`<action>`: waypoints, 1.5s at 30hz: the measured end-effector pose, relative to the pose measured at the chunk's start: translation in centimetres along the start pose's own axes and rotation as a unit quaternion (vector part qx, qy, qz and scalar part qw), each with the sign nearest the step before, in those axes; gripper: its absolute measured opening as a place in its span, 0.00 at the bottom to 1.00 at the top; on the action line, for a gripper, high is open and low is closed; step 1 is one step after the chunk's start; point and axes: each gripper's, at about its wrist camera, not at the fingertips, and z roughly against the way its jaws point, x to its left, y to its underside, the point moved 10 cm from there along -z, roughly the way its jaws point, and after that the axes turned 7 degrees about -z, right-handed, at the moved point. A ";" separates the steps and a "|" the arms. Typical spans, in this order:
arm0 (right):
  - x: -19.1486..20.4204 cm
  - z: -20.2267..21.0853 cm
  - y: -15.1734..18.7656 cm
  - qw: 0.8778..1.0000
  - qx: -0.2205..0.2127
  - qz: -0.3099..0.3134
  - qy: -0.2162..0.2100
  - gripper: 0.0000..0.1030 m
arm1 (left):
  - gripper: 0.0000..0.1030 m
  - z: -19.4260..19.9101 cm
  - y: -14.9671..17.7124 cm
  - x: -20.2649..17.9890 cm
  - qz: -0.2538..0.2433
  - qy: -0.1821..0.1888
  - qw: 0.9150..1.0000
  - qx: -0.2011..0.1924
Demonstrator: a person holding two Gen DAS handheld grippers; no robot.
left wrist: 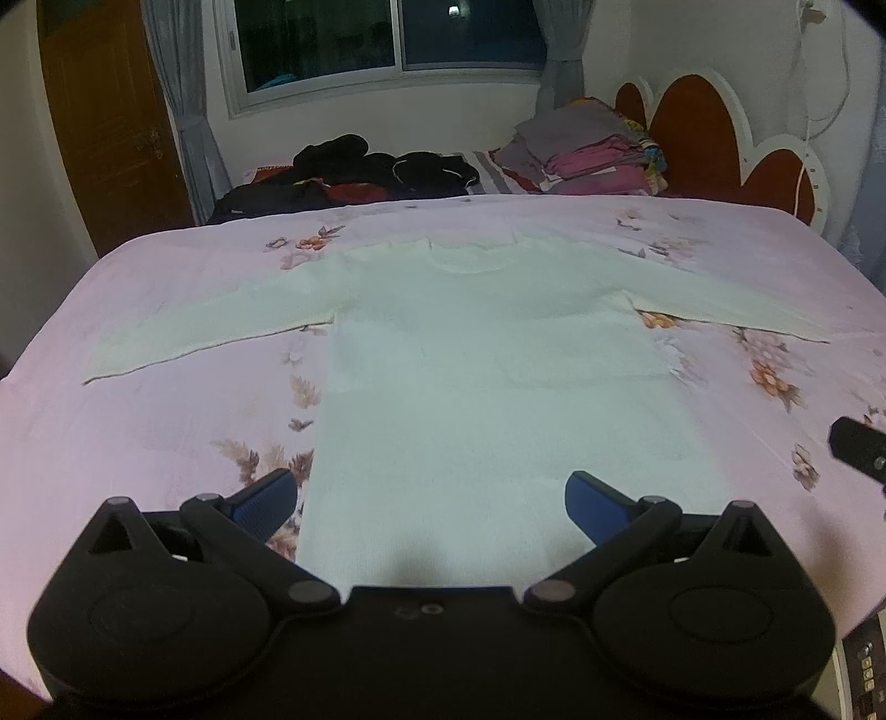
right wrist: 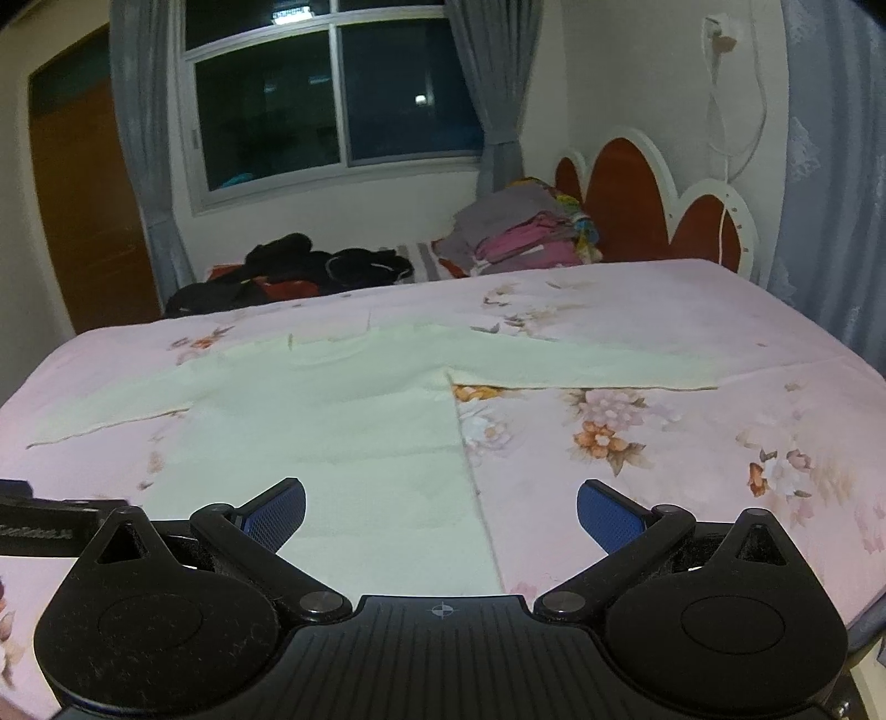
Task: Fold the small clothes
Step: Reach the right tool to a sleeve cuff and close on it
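A pale long-sleeved sweater [left wrist: 487,354] lies flat and face up on a pink flowered bedsheet [left wrist: 166,432], both sleeves stretched out to the sides and the neckline toward the far edge of the bed. The left gripper [left wrist: 429,498] hovers over the near hem of the sweater, its blue-padded fingers [left wrist: 266,501] spread wide and holding nothing; one finger lies over the sheet beside the left edge of the hem, the other over the cloth. The right gripper [right wrist: 441,509] hovers over the right side edge of the sweater [right wrist: 332,432], its fingers [right wrist: 609,512] likewise spread wide and empty, one over the cloth and one over the bare sheet [right wrist: 692,443]. A black part of the right gripper shows at the right edge of the left wrist view. Behind the bed lie a heap of dark clothes [left wrist: 354,171] and a stack of folded clothes [left wrist: 592,155] beside a red-and-white headboard [left wrist: 703,127], below a dark window [left wrist: 387,39] with grey curtains [left wrist: 183,99].
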 end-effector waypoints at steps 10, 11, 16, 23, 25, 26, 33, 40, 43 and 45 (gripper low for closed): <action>-4.1 -6.8 -4.0 0.999 -0.001 -0.026 0.034 1.00 | 1.00 -6.6 -3.9 -0.7 -0.012 0.005 1.000 0.016; -4.6 -7.4 -4.3 0.999 -0.001 -0.027 0.038 1.00 | 1.00 -7.3 -4.2 -0.9 -0.012 0.006 1.000 0.019; -7.2 -10.6 -6.1 0.998 0.001 -0.035 0.055 1.00 | 1.00 -10.5 -6.2 -1.7 -0.012 0.008 1.000 0.022; -11.7 -15.4 -8.2 0.996 0.002 -0.052 0.075 1.00 | 1.00 -14.8 -9.2 -3.0 -0.016 0.010 1.000 0.022; -13.5 -17.0 -8.6 0.995 0.003 -0.061 0.085 1.00 | 1.00 -16.1 -9.7 -3.4 -0.014 0.014 0.999 0.025; -14.5 -17.8 -8.9 0.994 0.002 -0.066 0.089 1.00 | 1.00 -16.8 -10.0 -3.6 -0.012 0.019 0.999 0.027; -21.7 -23.2 -9.6 0.986 0.012 -0.113 0.126 0.99 | 1.00 -20.7 -11.5 -4.7 -0.015 0.019 0.999 0.028; -29.2 -27.9 -9.1 0.969 0.053 -0.182 0.159 0.62 | 0.97 -23.9 -12.1 -4.3 -0.008 0.006 0.999 0.040; -31.9 -29.3 -8.6 0.958 0.062 -0.225 0.165 0.62 | 0.96 -24.9 -12.3 -4.0 -0.007 0.001 0.999 0.042; -33.2 -29.9 -8.6 0.955 0.063 -0.237 0.169 0.62 | 0.95 -25.4 -12.3 -3.8 -0.010 -0.002 0.999 0.042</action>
